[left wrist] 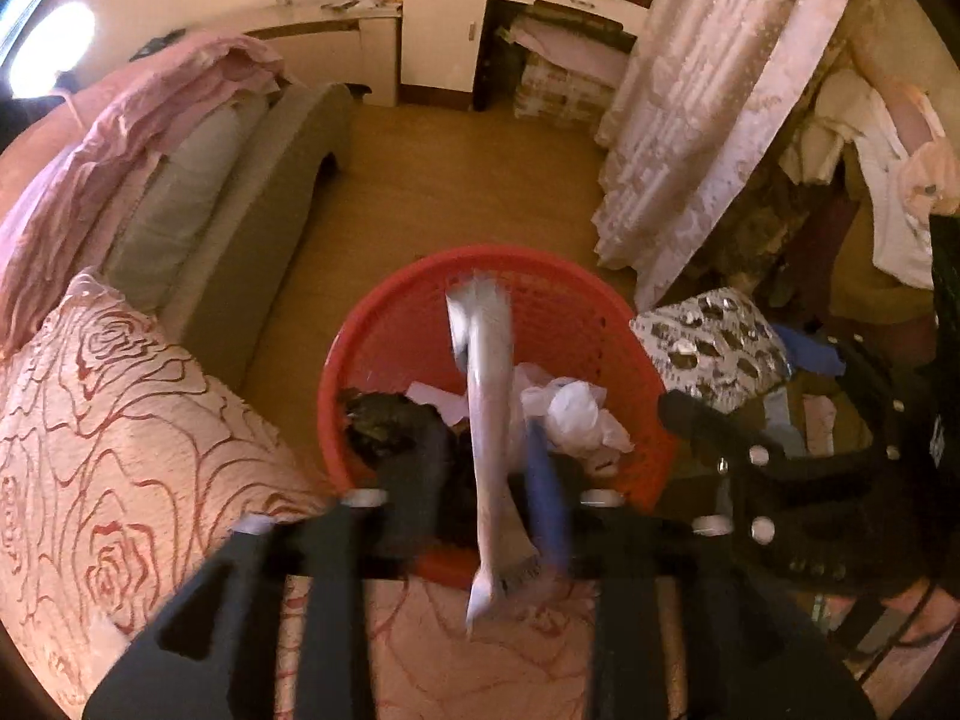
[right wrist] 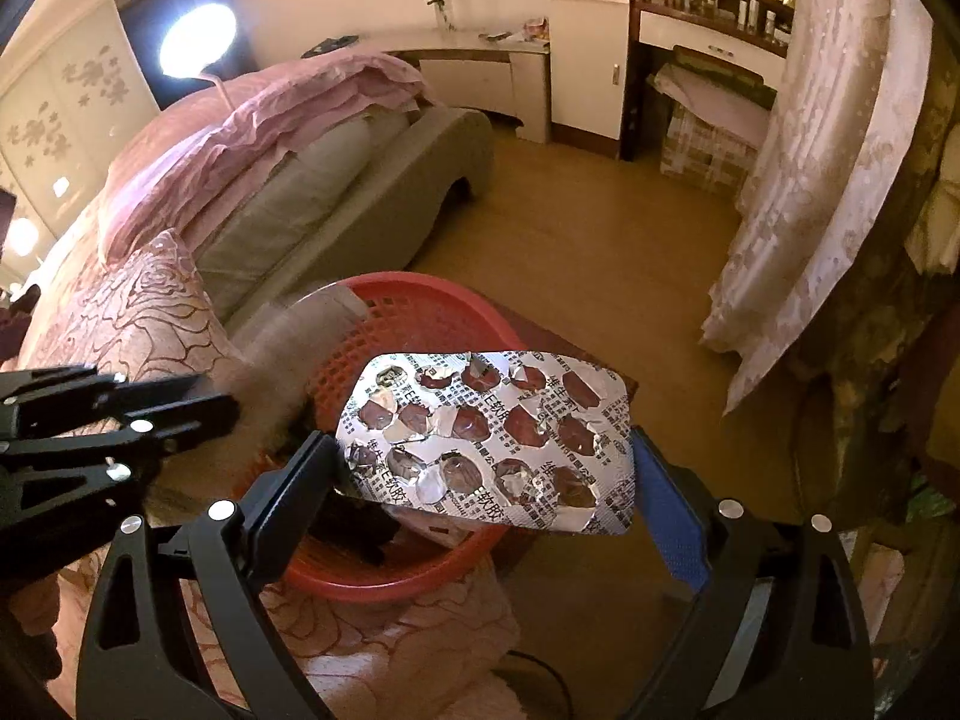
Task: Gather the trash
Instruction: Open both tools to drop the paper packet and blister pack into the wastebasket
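Two fingers point(right wrist: 672, 516) clamped on blister pack point(right wrist: 489, 441) above red basket point(right wrist: 420, 312).

basket point(left wrist: 372, 354): on floor point(left wrist: 456, 180), just right of bed point(left wrist: 120, 420) | in basket: crumpled paper point(left wrist: 576, 408) | blister pack point(right wrist: 492, 438): above basket, between right claw point(right wrist: 480, 480) fingers | curtain point(left wrist: 708, 108): right, behind basket | cabinet point(left wrist: 444, 24): far wall

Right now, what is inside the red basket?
In the red basket lie crumpled white paper and some dark trash. A pale flat piece, blurred, hangs over it between the left claw's open fingers. The claw and that piece cover the rest.
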